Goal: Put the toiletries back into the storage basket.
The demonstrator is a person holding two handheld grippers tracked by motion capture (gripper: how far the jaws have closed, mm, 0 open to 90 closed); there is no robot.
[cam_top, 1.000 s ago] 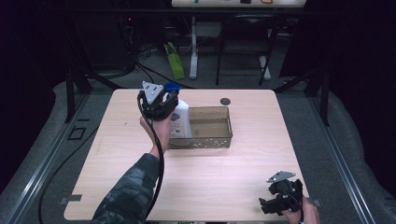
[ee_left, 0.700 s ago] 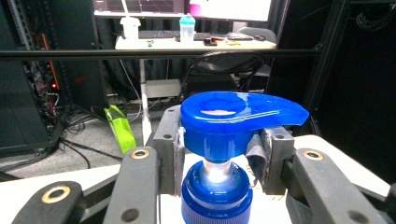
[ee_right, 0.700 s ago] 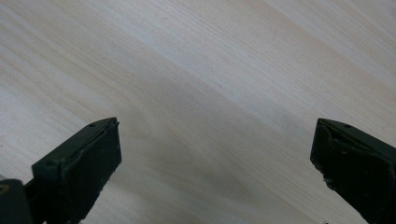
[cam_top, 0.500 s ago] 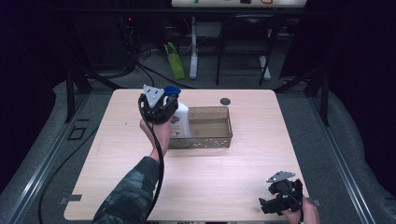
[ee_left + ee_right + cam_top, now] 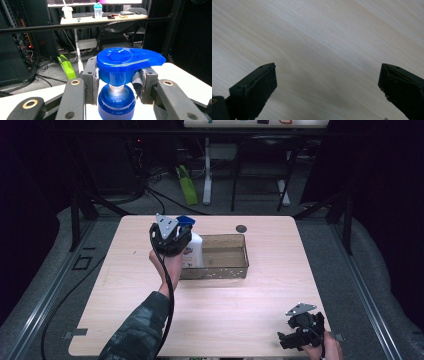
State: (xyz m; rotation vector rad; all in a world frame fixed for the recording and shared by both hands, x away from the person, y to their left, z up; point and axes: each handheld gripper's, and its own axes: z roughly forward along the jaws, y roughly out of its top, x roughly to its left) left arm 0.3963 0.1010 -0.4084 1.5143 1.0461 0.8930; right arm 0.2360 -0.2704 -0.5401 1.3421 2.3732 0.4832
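Observation:
A white pump bottle [image 5: 195,251] with a blue pump head [image 5: 184,221] stands upright at the left end of a clear plastic bin [image 5: 226,270] on the table. My left gripper [image 5: 180,229] reaches it from the left. In the left gripper view its jaws are shut on the blue pump head [image 5: 126,62], one pad pressed to each side, above the blue collar [image 5: 116,103]. I cannot tell whether the bottle's base rests on the bin floor. My right gripper [image 5: 287,340] hovers at the table's front right corner; its jaws stand wide open over bare wood [image 5: 324,50].
A small dark disc [image 5: 241,228] lies on the table behind the bin. The wooden table [image 5: 235,310] is ringed by dark floor and metal rails. Desks, cables and a green object [image 5: 187,186] stand beyond the far edge.

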